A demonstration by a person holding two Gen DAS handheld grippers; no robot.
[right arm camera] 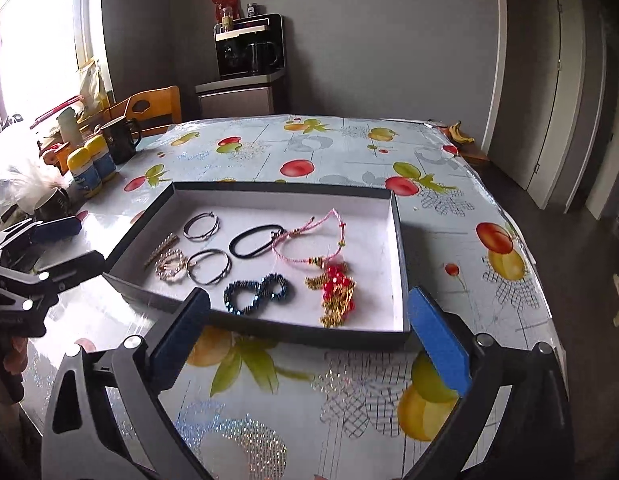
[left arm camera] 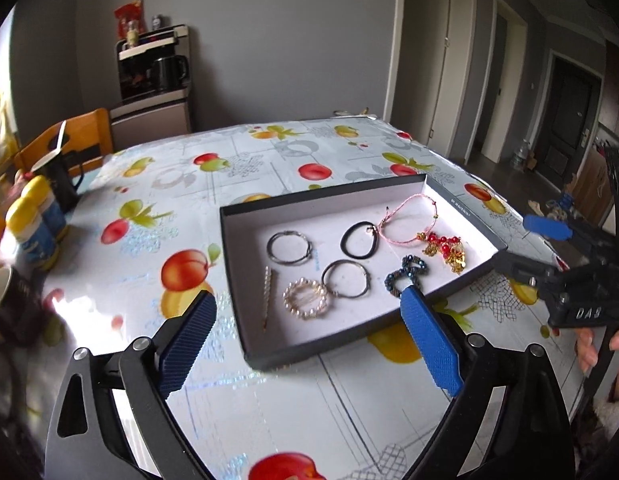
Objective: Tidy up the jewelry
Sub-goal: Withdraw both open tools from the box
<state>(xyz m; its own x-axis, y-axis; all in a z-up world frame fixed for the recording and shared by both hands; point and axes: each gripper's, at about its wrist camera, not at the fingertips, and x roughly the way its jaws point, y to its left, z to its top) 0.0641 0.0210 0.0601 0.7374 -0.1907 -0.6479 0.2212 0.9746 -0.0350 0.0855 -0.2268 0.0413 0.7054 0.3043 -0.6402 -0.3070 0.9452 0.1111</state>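
A shallow dark box with a white floor (left arm camera: 245, 248) (right arm camera: 393, 248) lies on the table and holds several pieces: two metal bangles (left arm camera: 289, 247) (right arm camera: 201, 226), a black hair tie (left arm camera: 359, 240) (right arm camera: 255, 242), a pink cord bracelet (left arm camera: 407, 220) (right arm camera: 309, 240), a red and gold beaded piece (left arm camera: 445, 250) (right arm camera: 337, 292), a dark blue beaded bracelet (left arm camera: 405, 274) (right arm camera: 255, 292), a pearl bracelet (left arm camera: 305, 298) (right arm camera: 171, 266) and a gold hair clip (left arm camera: 266, 296) (right arm camera: 161, 250). My left gripper (left arm camera: 307, 306) is open and empty just before the box. My right gripper (right arm camera: 309, 302) is open and empty at the box's near edge.
The table (right arm camera: 349, 152) has a fruit-print cloth. Yellow-capped bottles (right arm camera: 91, 164) (left arm camera: 33, 216), dark mugs (right arm camera: 119, 138) and bags stand at its left side. A wooden chair (right arm camera: 149, 108) and a coffee machine (right arm camera: 249, 46) are behind. A banana (right arm camera: 459, 132) lies at the far right corner.
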